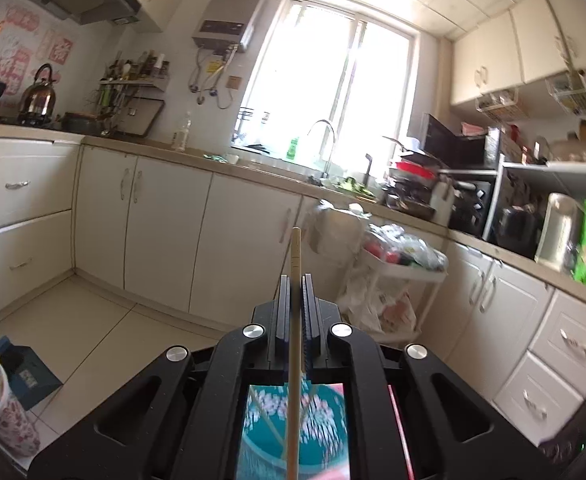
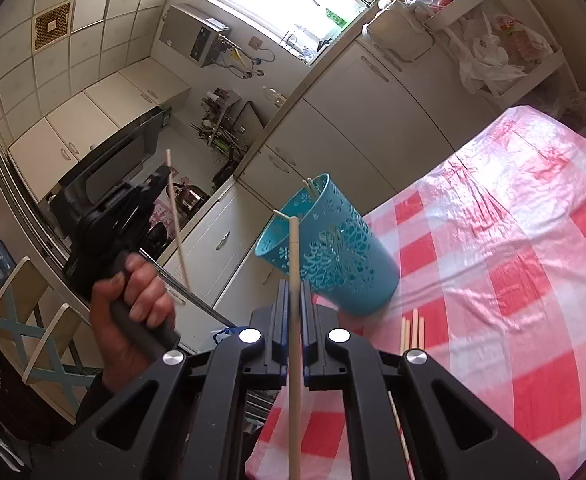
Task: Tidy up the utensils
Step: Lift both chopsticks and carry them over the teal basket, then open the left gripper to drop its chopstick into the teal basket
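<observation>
My left gripper (image 1: 295, 280) is shut on a pale chopstick (image 1: 295, 256) that points up past its fingertips; the teal holder shows blurred below it (image 1: 325, 424). In the right wrist view the left gripper (image 2: 161, 178) is held in a hand, left of the holder, with its chopstick (image 2: 177, 224). My right gripper (image 2: 293, 286) is shut on another chopstick (image 2: 294, 248) whose tip reaches the rim of the teal perforated holder (image 2: 333, 252). The holder stands on the red-checked tablecloth (image 2: 493, 264) and holds a few chopsticks (image 2: 308, 188). Several loose chopsticks (image 2: 411, 328) lie beside it.
White floor cabinets (image 1: 165, 232) and a counter with sink (image 1: 321, 152) run around the kitchen. A white cart (image 1: 397, 268) with bags stands by the cabinets. A blue box (image 1: 25, 376) sits on the floor. A folding chair (image 2: 21, 320) stands to the left.
</observation>
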Demonstrator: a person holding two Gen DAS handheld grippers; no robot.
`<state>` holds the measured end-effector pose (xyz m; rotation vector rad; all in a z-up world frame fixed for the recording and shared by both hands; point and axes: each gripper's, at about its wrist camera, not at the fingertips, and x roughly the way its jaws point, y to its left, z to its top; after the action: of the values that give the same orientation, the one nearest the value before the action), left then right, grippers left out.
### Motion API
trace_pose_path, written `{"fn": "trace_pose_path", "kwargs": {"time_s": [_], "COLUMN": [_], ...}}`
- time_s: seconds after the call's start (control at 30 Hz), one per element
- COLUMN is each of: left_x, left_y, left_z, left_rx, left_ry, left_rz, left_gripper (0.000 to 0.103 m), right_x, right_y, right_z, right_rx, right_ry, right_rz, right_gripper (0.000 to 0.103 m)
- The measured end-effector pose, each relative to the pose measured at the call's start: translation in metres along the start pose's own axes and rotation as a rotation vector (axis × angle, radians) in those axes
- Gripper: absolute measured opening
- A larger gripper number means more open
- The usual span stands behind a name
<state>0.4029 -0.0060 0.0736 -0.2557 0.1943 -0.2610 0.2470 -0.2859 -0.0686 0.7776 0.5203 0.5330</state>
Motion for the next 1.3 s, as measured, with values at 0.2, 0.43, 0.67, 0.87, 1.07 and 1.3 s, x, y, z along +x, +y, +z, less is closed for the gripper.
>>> {"fn": "trace_pose_path", "kwargs": {"time_s": [0.2, 0.43, 0.67, 0.87, 1.07, 1.3], "left_x": [0.051, 0.099, 0.100, 0.094, 0.065, 0.008], "left_y": [0.007, 0.009, 0.009, 0.015, 0.031, 0.068], "left_z": [0.010, -0.016, -0.048, -0.065, -0.070, -0.077], "left_rx": [-0.062, -0.073, -0.043, -0.015, -0.024, -0.104], "left_ry": [-0.054, -0.016, 0.032, 0.099, 0.137, 0.127], "left_rz": [0.036, 0.077, 0.113, 0.104, 0.094, 0.109], "left_gripper": [0.005, 0.005, 0.005, 0.005, 0.032, 0.045], "right_x": [0.009, 0.014, 0.022, 0.037, 0.078, 0.146], "right_y": [-0.009, -0.019, -0.012, 0.009, 0.049, 0.086], "right_z": [0.006, 0.006, 0.017, 0.042, 0.091, 0.129], "right_rx": [0.006, 0.015, -0.010, -0.061, -0.153, -0.279], "right_ry": [0.001, 0.002, -0.005, -0.039, -0.122, -0.242], "right_rz": [-0.003, -0.031, -0.037, -0.024, -0.009, -0.145], "right_gripper": [0.006, 0.006, 0.006, 0.006, 0.006, 0.006]}}
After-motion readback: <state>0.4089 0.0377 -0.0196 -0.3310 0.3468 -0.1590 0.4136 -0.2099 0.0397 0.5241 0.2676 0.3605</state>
